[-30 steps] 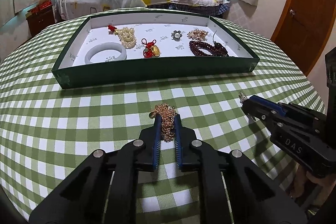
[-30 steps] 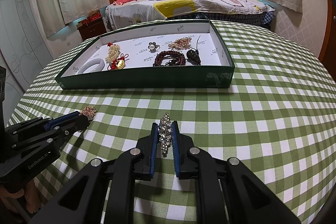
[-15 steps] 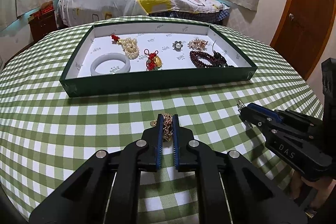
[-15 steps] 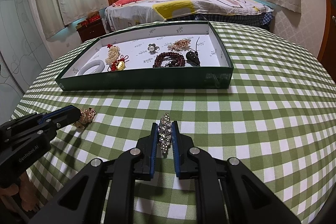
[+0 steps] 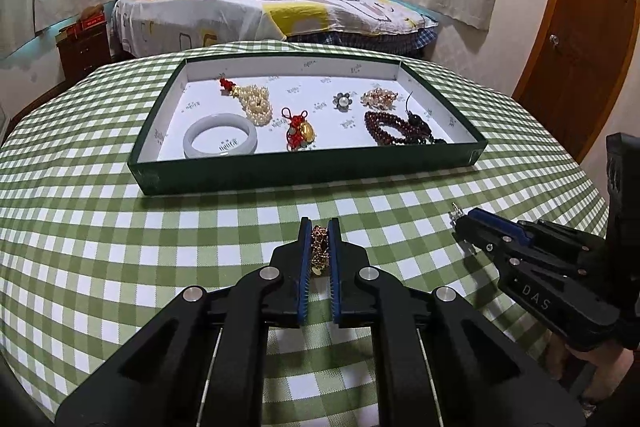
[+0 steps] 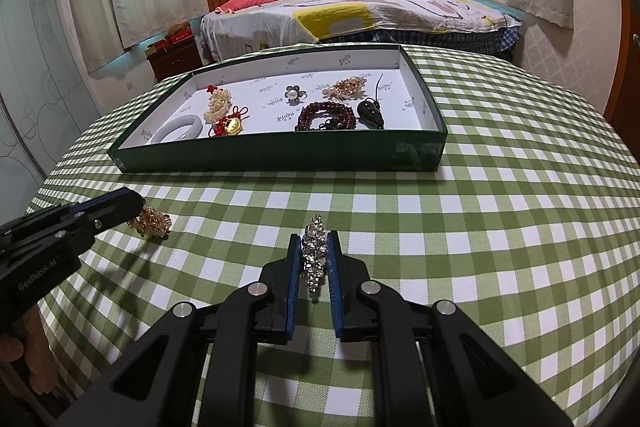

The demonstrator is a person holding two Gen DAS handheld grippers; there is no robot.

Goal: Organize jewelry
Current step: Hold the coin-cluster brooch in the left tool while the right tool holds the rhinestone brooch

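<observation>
While the left gripper (image 5: 320, 239) clamps the limp gold chain (image 5: 319, 249), the right gripper (image 6: 314, 255) pinches a stiff rhinestone brooch (image 6: 313, 253) mid-body; both light, likely slippery.

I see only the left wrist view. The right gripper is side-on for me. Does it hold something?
Observer: Yes. The right gripper is shut on a silver rhinestone piece, pinched lengthwise between its pads.
Operator: How much of my gold piece sticks out?
Observer: Most of the gold chain cluster bulges beyond the left gripper tips, near the tablecloth.
Operator: What is the black thing beside the red beads?
Observer: A dark drop-shaped pendant, lying right of the red bead bracelet in the green tray.
</observation>
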